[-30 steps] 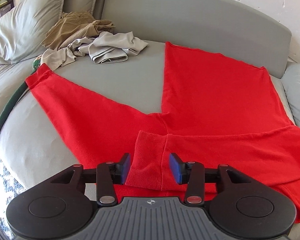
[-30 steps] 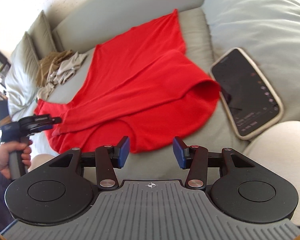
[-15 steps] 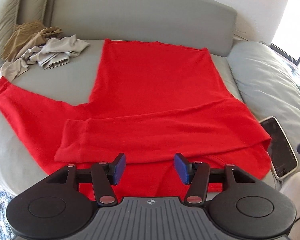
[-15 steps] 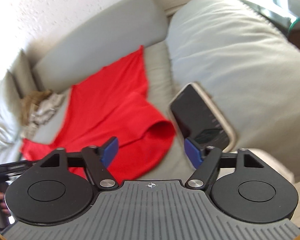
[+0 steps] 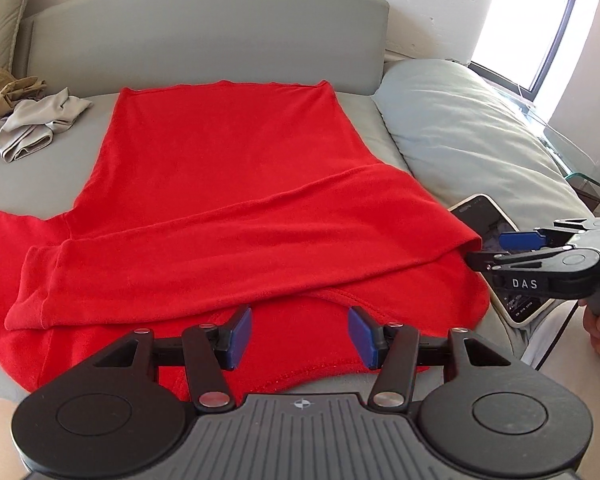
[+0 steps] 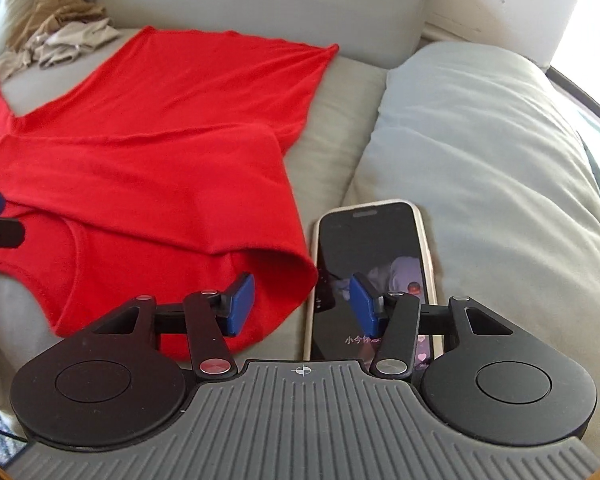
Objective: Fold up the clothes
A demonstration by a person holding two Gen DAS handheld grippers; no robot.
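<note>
Red shirt (image 5: 228, 184) lies flat on the grey sofa seat (image 6: 332, 120), one sleeve (image 5: 204, 256) folded across the body toward 9 o'clock, neckline nearest you.

Risk: a phone (image 6: 372, 248) sits just beside the shirt's fold at 3 o'clock. If your right gripper (image 6: 302, 300) reaches for that edge, it could catch or drag the phone. The loose fold may also slide open if you pull one side only.

Left gripper (image 5: 300, 330): jaws about half open, over the neckline, nothing pinched; they widened a moment ago. Right gripper: jaws about half open after closing in, empty, straddling shirt edge and phone; whether a pad touches cloth is unclear.
</note>
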